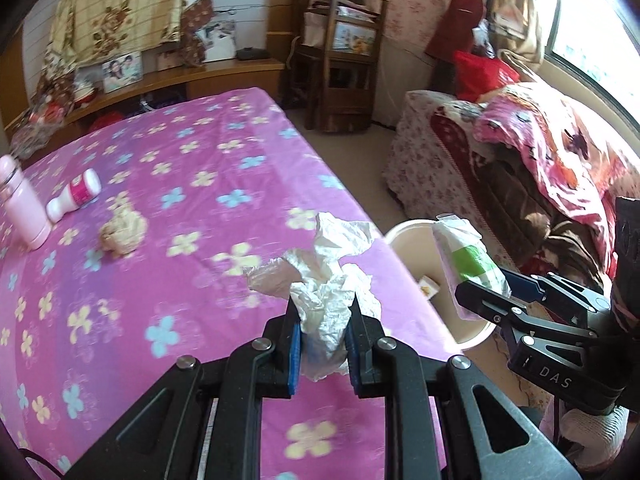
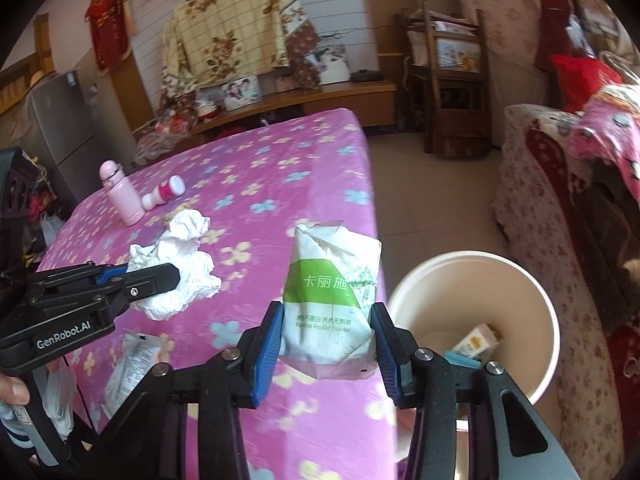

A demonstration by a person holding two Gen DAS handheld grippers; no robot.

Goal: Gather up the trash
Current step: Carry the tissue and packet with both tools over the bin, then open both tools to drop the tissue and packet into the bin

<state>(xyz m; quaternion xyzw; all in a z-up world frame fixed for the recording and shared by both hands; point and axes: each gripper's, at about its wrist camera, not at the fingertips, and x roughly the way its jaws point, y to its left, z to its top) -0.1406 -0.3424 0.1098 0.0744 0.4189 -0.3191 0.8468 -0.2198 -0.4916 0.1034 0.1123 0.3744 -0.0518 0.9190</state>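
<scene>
My left gripper [image 1: 322, 344] is a matte black plastic frame with ribbed blue rubber pads [image 1: 295, 356] and round silver rivets at its pivots; white letters on its side read GenRobot.AI; my right gripper [image 2: 328, 350] is built the same, with DAS in pale letters on its body; a bare thumb [image 2: 14, 390] shows at the left handle; a white knitted cuff [image 1: 592, 426] below the right.

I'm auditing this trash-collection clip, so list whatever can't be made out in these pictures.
- Bin contents: right wrist view, the right claw and the bin wall cover most; only a small carton shows.
- Flat wrapper on the table: right wrist view, print too blurred to read.
- Beige lump: left wrist view, blurred; material unclear.
- Crumpled tissue underside: hidden between the left claw's pads.
</scene>
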